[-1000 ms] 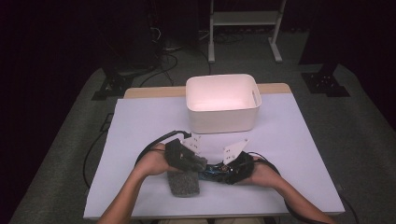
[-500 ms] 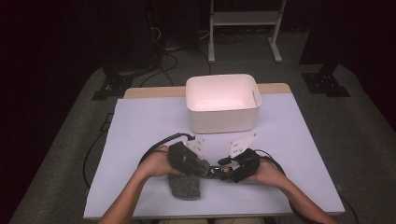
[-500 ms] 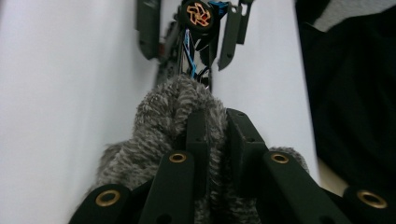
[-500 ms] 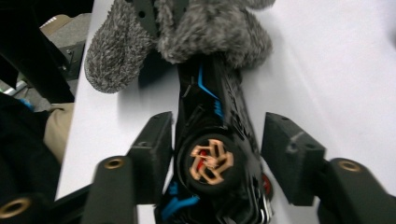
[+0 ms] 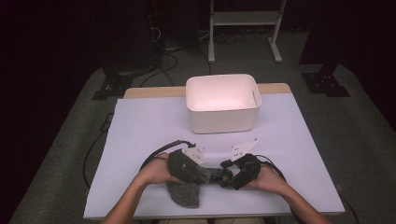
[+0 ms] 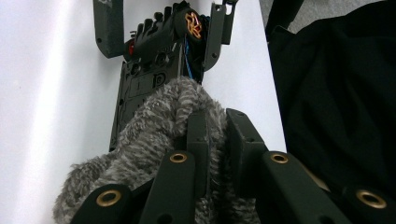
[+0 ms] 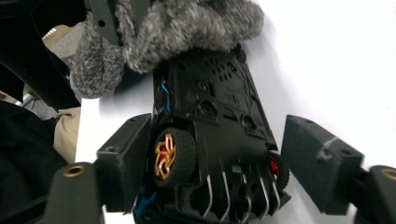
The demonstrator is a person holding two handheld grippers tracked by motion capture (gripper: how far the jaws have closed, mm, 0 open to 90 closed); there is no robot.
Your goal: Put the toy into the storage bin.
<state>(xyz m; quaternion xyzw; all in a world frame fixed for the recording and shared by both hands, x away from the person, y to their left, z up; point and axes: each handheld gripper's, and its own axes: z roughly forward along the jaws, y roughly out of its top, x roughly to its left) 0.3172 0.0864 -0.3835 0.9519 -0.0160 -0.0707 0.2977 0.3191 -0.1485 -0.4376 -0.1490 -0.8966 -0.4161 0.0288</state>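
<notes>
Could slip loose: black toy car with gold-spoked wheels (image 7: 210, 154), turned underside up, sitting between the right gripper (image 7: 224, 163)'s spread jaws, one pad touching a wheel, the other standing clear. Could also drag askew, since the grey fuzzy knitted sock (image 6: 154, 140), pinched by the left gripper (image 6: 217, 140)'s pressed-together jaws, drapes over the car's far end. All near the table's front edge, well short of the empty white plastic bin (image 5: 223, 102) on the white table sheet (image 5: 140, 130).

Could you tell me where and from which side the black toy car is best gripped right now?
Grip the toy car across its wheel end, jaws on its two sides. It lies underside up, with that end clear of the grey fuzzy cloth covering the other. The right gripper already straddles it there, open.
</notes>
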